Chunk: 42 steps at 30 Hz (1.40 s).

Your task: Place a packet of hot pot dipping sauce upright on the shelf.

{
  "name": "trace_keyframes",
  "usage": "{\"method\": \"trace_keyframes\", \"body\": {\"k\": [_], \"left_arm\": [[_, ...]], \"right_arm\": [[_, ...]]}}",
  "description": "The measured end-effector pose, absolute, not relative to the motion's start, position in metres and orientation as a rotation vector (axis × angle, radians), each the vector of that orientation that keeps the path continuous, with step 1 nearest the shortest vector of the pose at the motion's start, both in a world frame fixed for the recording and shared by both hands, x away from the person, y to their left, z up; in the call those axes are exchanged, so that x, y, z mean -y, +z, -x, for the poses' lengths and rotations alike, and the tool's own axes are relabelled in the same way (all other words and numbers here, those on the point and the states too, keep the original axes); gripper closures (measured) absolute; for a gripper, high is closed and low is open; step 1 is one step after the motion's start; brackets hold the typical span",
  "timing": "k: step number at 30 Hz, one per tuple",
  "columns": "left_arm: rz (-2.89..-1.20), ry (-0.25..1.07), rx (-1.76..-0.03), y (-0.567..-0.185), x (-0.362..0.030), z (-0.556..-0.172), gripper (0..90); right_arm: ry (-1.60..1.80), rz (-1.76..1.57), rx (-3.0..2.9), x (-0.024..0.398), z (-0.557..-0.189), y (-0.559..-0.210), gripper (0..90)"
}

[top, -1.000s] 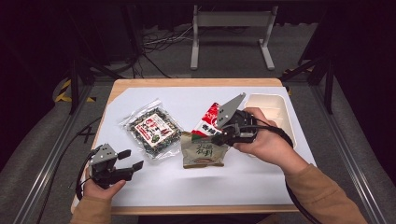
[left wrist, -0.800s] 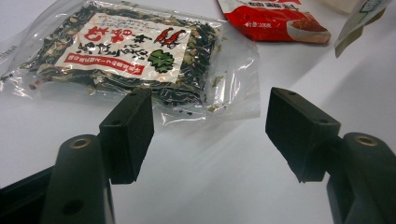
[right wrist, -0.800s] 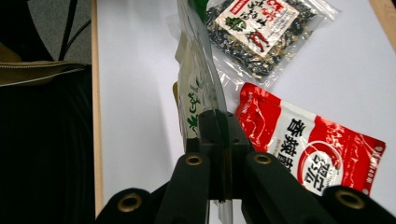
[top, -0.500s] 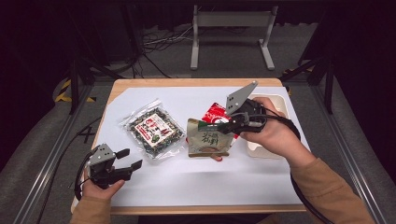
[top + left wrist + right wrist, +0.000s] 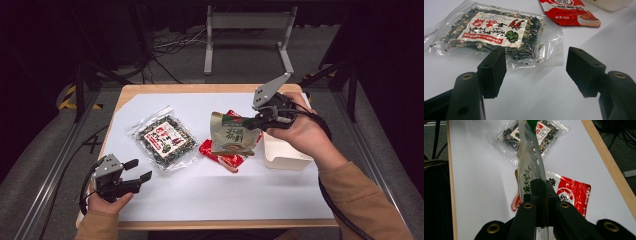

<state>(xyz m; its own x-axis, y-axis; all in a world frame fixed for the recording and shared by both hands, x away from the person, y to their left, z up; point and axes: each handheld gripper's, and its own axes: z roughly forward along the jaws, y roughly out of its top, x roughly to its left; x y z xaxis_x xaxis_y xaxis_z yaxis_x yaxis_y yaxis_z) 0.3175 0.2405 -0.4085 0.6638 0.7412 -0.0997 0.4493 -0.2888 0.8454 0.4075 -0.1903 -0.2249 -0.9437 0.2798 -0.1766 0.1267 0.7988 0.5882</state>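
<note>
My right gripper [image 5: 256,119] is shut on the top edge of an olive-green snack packet [image 5: 231,136], which hangs lifted above a red sauce packet [image 5: 220,156] lying on the white table [image 5: 225,195]. In the right gripper view the green packet [image 5: 530,165] stands edge-on between the closed jaws, with the red packet [image 5: 571,192] below. A clear bag of dark dried spices [image 5: 164,140] lies left of centre. My left gripper [image 5: 137,170] rests open near the front left corner, nothing between its fingers; its own view looks at the spice bag [image 5: 494,32] and the red packet [image 5: 570,12].
A white open box [image 5: 285,152] sits on the table's right side, under my right hand. The table's wooden edge [image 5: 200,89] runs along the back. Metal frame legs and cables stand on the floor beyond.
My right gripper has carried the green packet up and to the right, off the table and over the red packet. The left gripper has stayed put.
</note>
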Motion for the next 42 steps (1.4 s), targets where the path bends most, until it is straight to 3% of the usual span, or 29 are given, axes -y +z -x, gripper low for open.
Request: {"method": "trace_keyframes", "body": {"k": [42], "left_arm": [[-1.931,0.391,-0.948,-0.409,-0.243,-0.317,33.2]], "right_arm": [[0.776,-0.436,-2.512,0.271,-0.473,-0.193,89.6]]}}
